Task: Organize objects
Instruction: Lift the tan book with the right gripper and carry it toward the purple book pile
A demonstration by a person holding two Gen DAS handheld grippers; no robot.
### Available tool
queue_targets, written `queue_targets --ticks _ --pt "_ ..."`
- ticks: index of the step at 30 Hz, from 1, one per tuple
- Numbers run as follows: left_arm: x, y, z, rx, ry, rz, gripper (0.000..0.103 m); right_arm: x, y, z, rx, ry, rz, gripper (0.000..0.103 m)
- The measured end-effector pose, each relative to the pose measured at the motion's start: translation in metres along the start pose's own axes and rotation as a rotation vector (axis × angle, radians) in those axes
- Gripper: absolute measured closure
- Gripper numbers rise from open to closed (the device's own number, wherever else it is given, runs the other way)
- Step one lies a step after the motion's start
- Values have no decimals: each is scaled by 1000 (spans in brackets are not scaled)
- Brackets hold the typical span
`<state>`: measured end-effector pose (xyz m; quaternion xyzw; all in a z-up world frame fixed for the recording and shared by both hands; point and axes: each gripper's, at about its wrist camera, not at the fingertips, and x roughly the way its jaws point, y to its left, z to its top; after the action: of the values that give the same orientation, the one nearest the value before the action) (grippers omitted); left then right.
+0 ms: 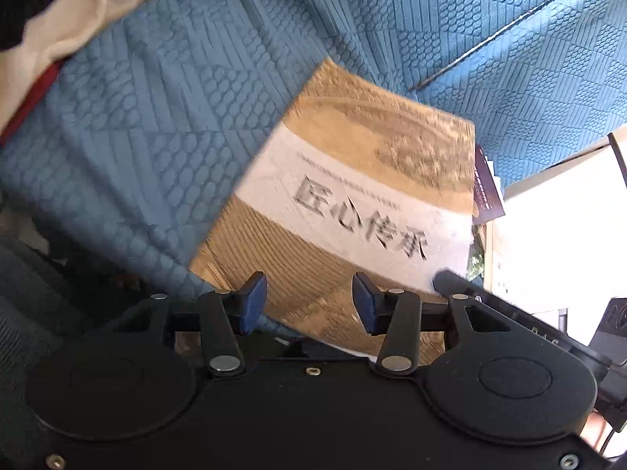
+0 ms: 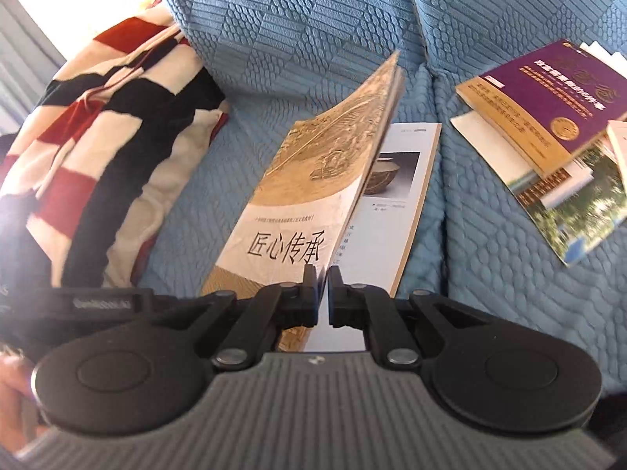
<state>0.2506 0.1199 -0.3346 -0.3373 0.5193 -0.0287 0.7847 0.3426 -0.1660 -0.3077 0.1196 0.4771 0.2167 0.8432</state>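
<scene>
- The sofa [image 2: 313, 19] is covered in soft blue cloth, and the cloth has bumpy shapes pressed into it: little ovals, thin stripes and squares
- A big flat book [image 2: 290, 211] lies on the sofa seat; its cover is tan and gold with a white band across it, and black letters sit on the band
- The book is partly open, and the front cover with a few pages stands up at a slant
- Under the lifted cover a white page [image 2: 395, 211] lies flat, and it has a picture of a round bowl on it
- The right gripper [image 2: 322, 286] is black with blue pads, and its two fingers are pressed together on the bottom edge of the lifted cover, so they pinch it
- The left gripper [image 1: 309, 297] is black too, with blue pads; its fingers are spread apart over the book's near edge, and they do not squeeze anything
- In the left wrist view the book [image 1: 352, 203] looks blurry
- A fluffy striped blanket [image 2: 102, 145] lies on the sofa to the left of the book, with red, cream and black bands
- A purple book [image 2: 548, 102] rests on a messy pile of other books on the next cushion, well apart from the tan book
- The purple book has a gold round mark on its cover
</scene>
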Motion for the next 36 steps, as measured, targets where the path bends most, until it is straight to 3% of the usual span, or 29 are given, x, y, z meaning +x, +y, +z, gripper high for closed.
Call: queue_targets --ticks 7,15,17,19,22,28,36 --pt "8 0 16 -61 -34 -15 54 -14 -30 -7 45 -4 -72 95" --pt "41 -15 28 -70 11 32 45 -21 -46 -19 128 31 -106 89" --pt "45 -12 28 -79 22 44 45 -24 -50 -24 170 43 -106 83" --pt "48 -12 29 -84 24 45 43 -28 -53 -28 212 54 -116 64" --pt "50 -10 30 -90 24 44 43 -30 -59 -36 313 74 -95 45" --pt "47 -4 24 -99 33 38 43 -20 -73 -50 486 130 -58 44" --pt "26 13 0 -94 64 30 47 0 -84 -63 593 128 21 43"
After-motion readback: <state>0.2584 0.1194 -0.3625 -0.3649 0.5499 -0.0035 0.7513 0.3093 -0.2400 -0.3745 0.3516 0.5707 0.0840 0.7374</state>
